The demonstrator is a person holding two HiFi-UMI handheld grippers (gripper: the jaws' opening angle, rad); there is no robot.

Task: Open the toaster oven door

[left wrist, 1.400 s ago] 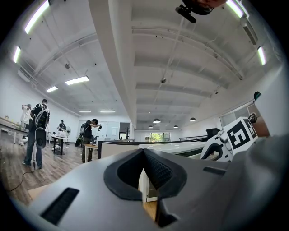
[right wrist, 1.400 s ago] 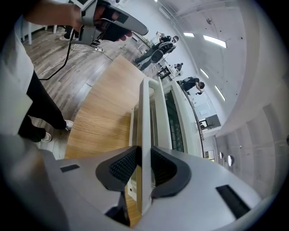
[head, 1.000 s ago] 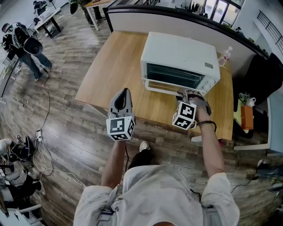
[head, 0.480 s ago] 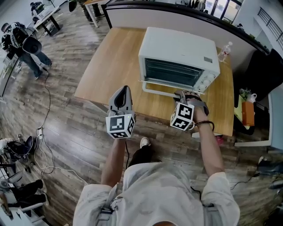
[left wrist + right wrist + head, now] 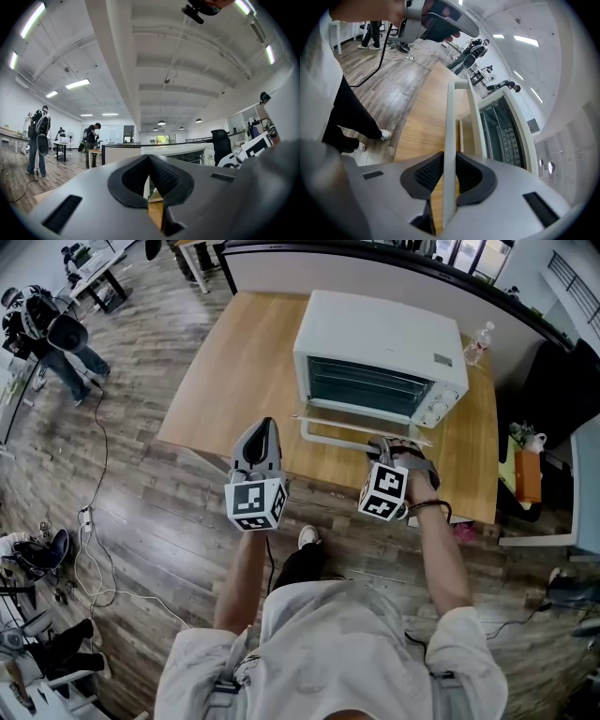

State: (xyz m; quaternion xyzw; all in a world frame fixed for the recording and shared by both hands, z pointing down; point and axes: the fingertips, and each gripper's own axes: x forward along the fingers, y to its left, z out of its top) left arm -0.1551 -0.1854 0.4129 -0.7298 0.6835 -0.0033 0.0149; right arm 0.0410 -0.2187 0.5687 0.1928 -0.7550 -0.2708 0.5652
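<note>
The door of the white toaster oven is coming open. A second ago it was sitting nearly flush with the oven front; now its top edge is leaning out towards the person and the handle is standing clear of the body. The right gripper is pinching that handle between its pads near the handle's right end and has been drawing it out and downward. I judge the door to be only partly open, so the same pull along the hinge's arc is still needed.

The left gripper is idling in front of the counter, its jaws pressed together on nothing.

The oven is sitting at the far right of the counter, a boxy smooth-painted shell with rounded corners, two round knobs at its right and a wire rack showing behind the glass. The handle is appearing in the right gripper view as a slim, straight, pale bar on short stand-offs. The gripper pads are showing a dark, finely ribbed face, which I expect grips the slick bar well. The counter is a warm wood-grain top.
</note>
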